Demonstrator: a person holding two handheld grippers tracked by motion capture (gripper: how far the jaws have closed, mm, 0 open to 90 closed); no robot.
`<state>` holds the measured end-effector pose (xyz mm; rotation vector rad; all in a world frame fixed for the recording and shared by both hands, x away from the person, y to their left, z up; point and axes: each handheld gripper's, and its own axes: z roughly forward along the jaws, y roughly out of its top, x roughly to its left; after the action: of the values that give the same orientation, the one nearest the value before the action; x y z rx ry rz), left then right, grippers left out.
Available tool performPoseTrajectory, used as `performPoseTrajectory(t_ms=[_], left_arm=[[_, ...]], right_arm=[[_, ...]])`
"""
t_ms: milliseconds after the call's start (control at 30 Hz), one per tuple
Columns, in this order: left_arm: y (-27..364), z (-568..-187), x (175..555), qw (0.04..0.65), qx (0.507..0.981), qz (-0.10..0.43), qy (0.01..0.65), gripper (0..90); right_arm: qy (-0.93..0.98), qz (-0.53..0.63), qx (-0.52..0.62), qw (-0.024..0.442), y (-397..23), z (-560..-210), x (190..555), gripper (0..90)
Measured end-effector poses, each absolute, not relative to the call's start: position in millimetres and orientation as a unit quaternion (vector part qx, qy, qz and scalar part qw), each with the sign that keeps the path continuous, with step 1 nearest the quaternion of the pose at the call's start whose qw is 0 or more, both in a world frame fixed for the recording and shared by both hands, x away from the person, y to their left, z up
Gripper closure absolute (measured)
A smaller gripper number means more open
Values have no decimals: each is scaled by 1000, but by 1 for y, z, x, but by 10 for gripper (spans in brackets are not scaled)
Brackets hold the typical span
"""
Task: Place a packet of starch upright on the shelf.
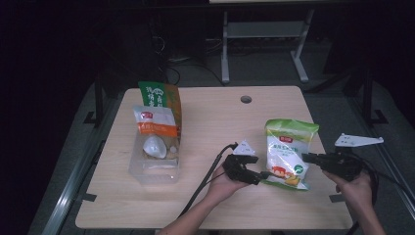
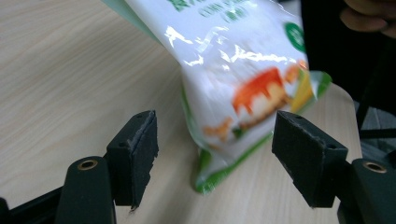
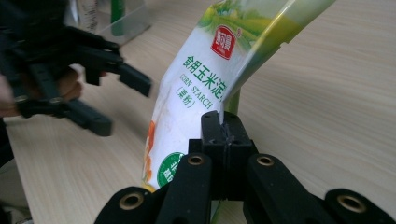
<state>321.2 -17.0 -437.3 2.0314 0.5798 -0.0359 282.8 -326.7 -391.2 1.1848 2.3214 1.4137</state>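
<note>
pinching the corn starch bag

holding tight, the right gripper has its two black jaws pressed together on the side edge of the corn starch bag. the thin edge of the bag is squeezed between the pads. in the high view the right gripper comes at the bag from the right, and the bag is tipped up off the table, with its low corner near the front edge.

the left gripper has its jaws spread wide. the bottom corner of the bag hangs between them (the pads do not touch it, there is a gap on each side). in the high view the left gripper sits just beside the bag's lower left corner, with a hand behind it.

far over on the left side of the table stands a clear plastic box. it has a white and orange packet and a green and orange packet standing in it, and some small white things at the bottom.
</note>
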Motion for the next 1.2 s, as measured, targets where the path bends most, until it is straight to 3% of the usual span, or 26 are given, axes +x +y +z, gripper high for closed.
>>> performPoseTrajectory(t_ms=[200, 267, 400, 533, 867, 1200], left_arm=[[-27, -441, 334, 510, 824, -56, 241, 393], [-27, -441, 336, 521, 817, -78, 236, 470], [-25, -439, 335, 523, 815, -68, 242, 645], [-21, -433, 334, 526, 811, -55, 248, 754], [-6, -421, 323, 503, 833, 45, 228, 806], [-7, -425, 311, 487, 846, 84, 200, 815]], right_arm=[[789, 478, 376, 87, -317, -388, 279, 898], [791, 477, 373, 88, -315, -388, 279, 897], [796, 471, 368, 96, -308, -387, 279, 897], [792, 478, 366, 97, -305, -386, 279, 897], [791, 490, 356, 91, -289, -391, 283, 890], [796, 476, 369, 54, -293, -417, 284, 839]])
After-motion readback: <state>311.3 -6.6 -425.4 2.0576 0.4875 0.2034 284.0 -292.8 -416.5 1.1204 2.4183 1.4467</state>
